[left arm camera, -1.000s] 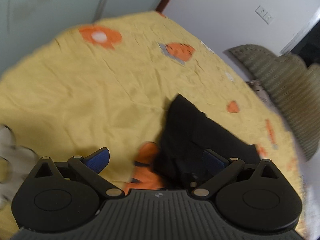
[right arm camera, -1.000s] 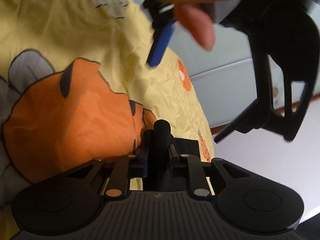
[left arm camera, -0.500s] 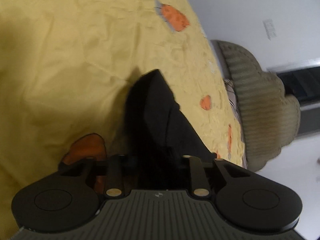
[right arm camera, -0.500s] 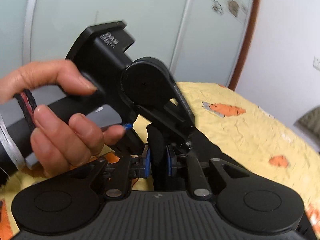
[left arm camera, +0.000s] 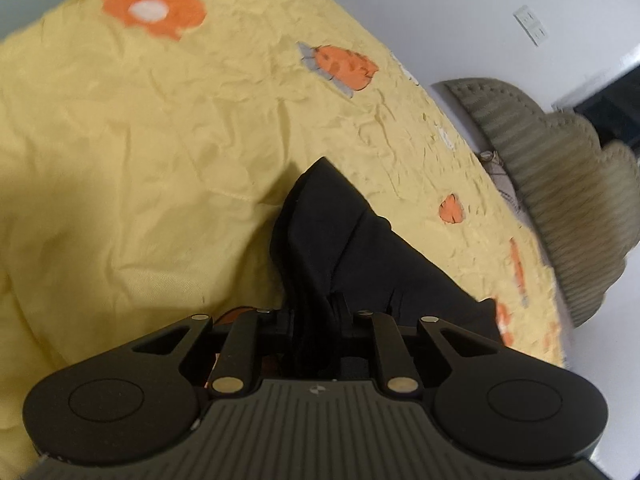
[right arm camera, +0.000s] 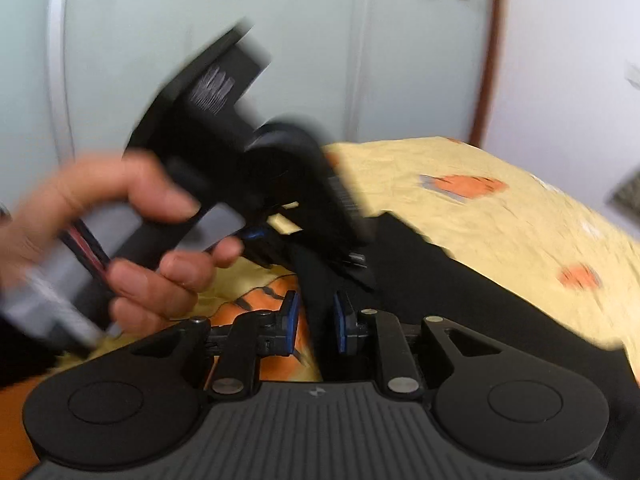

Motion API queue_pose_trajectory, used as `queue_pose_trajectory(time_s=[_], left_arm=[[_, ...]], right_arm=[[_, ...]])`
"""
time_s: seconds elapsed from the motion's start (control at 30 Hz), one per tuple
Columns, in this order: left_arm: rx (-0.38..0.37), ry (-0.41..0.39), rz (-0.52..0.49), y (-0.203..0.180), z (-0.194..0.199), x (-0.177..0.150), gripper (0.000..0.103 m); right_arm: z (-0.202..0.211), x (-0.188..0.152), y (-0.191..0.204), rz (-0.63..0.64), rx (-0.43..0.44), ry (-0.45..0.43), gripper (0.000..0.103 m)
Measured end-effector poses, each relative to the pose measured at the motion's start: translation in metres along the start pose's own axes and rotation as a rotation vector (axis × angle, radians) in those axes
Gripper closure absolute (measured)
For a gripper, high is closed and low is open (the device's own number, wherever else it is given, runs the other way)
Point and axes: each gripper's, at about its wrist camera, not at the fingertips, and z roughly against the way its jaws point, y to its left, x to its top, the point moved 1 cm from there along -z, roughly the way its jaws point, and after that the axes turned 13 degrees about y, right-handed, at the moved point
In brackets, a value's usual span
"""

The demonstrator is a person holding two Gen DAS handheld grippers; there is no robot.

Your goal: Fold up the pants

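The black pants (left arm camera: 352,248) lie bunched on the yellow bedsheet (left arm camera: 132,152). My left gripper (left arm camera: 316,320) is shut on a fold of the pants, which stretch away up and right. In the right wrist view the pants (right arm camera: 460,292) spread to the right. My right gripper (right arm camera: 316,320) has its blue pads slightly apart, with black cloth between them; whether they still pinch it is unclear. The left gripper (right arm camera: 304,248) with the hand holding it shows blurred just ahead of it.
The sheet has orange cartoon prints (left arm camera: 154,8). A ribbed olive cushion (left arm camera: 560,184) sits past the bed's right edge. Pale wardrobe doors (right arm camera: 240,40) and a white wall (left arm camera: 440,12) stand behind.
My left gripper closed on the pants and holds them. My right gripper's pads have parted a little from the cloth they pinched. Both views swung over the bed.
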Motion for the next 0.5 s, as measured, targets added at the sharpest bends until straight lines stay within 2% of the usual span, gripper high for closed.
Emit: queue_pose_trajectory(time_s=[0.07, 0.17, 0.2, 0.27, 0.3, 0.33, 0.4, 0.47, 0.5], left_arm=[[0.021, -0.009, -0.018, -0.003, 0.001, -0.002, 0.084], [0.035, -0.018, -0.033, -0.004, 0.002, -0.004, 0.082], [0.041, -0.019, -0.036, -0.004, 0.001, -0.004, 0.082], [0.053, -0.022, -0.041, -0.005, 0.0, -0.005, 0.077], [0.059, -0.026, -0.042, -0.005, 0.0, -0.005, 0.075], [0.065, -0.028, -0.048, -0.007, -0.001, -0.005, 0.064], [0.068, -0.036, -0.059, -0.009, 0.0, -0.004, 0.056], [0.075, -0.037, -0.066, -0.011, 0.0, -0.002, 0.042], [0.069, -0.035, -0.061, -0.011, 0.0, 0.0, 0.039]], right_arm=[[0.029, -0.018, -0.026, -0.083, -0.087, -0.007, 0.085], [0.057, -0.05, -0.078, -0.219, -0.299, 0.03, 0.085], [0.059, -0.061, -0.099, -0.282, -0.322, 0.058, 0.085], [0.058, -0.087, -0.129, -0.4, -0.318, 0.134, 0.085], [0.052, -0.097, -0.137, -0.414, -0.316, 0.183, 0.085], [0.047, -0.106, -0.137, -0.407, -0.331, 0.227, 0.085], [0.053, -0.107, -0.132, -0.424, -0.34, 0.187, 0.085], [0.053, -0.097, -0.124, -0.439, -0.257, 0.108, 0.08], [0.052, -0.088, -0.117, -0.433, -0.214, 0.077, 0.066]])
